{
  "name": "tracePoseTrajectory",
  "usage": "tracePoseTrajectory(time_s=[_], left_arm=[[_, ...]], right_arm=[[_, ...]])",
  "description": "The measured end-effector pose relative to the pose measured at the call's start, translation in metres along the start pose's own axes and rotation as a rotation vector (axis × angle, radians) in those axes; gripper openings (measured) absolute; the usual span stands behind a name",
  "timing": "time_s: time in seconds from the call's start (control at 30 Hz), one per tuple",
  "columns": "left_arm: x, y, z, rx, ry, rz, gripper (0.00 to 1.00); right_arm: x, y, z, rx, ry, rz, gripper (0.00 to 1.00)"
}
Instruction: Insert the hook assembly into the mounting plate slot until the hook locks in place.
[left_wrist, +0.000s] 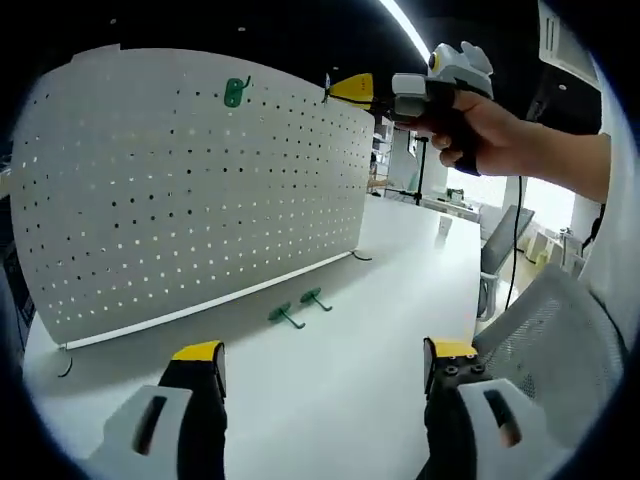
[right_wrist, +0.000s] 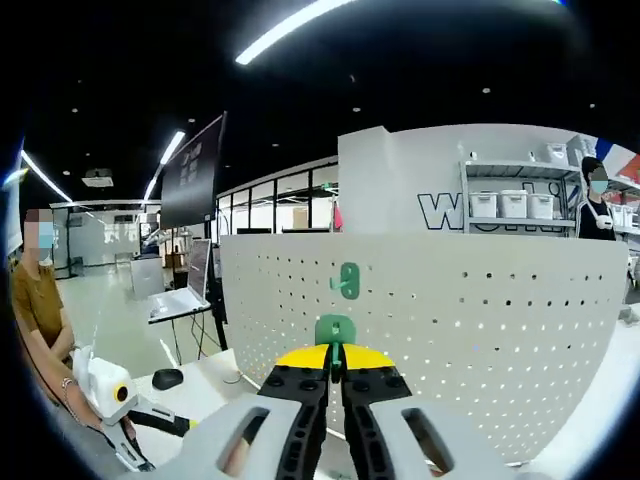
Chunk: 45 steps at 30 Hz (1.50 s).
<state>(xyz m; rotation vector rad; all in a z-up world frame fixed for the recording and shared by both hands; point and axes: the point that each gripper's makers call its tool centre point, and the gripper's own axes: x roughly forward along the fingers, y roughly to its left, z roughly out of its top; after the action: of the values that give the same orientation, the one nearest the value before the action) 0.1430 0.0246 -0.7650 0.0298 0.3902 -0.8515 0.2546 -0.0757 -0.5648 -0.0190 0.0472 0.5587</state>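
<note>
Right gripper (right_wrist: 335, 372) near pegboard (right_wrist: 480, 330) edge

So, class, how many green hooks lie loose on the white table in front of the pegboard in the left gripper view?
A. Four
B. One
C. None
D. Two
D: two green hooks lie side by side on the table just in front of the pegboard; another hook already hangs near the board's top.

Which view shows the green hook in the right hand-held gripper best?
The right gripper view: the held hook sits close-up between shut jaws, facing the pegboard. The left gripper view shows the right hand-held gripper small, hook hidden.
</note>
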Motion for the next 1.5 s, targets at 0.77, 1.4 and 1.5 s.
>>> tracePoseTrajectory(time_s=[0.77,1.4,1.5], left_arm=[[-0.001,-0.001,-0.005,0.003,0.0,0.005,0.82],[-0.001,0.003,-0.005,-0.018,-0.011,0.015,0.82],[-0.001,0.004,-0.005,-0.024,-0.011,0.016,0.82]], right_arm=[[0.037,-0.026,0.011,-0.033,-0.023,-0.131,0.01],[0.071,-0.05,0.018,-0.03,-0.066,-0.216,0.01],[0.076,-0.051,0.022,-0.046,-0.071,-0.221,0.01]])
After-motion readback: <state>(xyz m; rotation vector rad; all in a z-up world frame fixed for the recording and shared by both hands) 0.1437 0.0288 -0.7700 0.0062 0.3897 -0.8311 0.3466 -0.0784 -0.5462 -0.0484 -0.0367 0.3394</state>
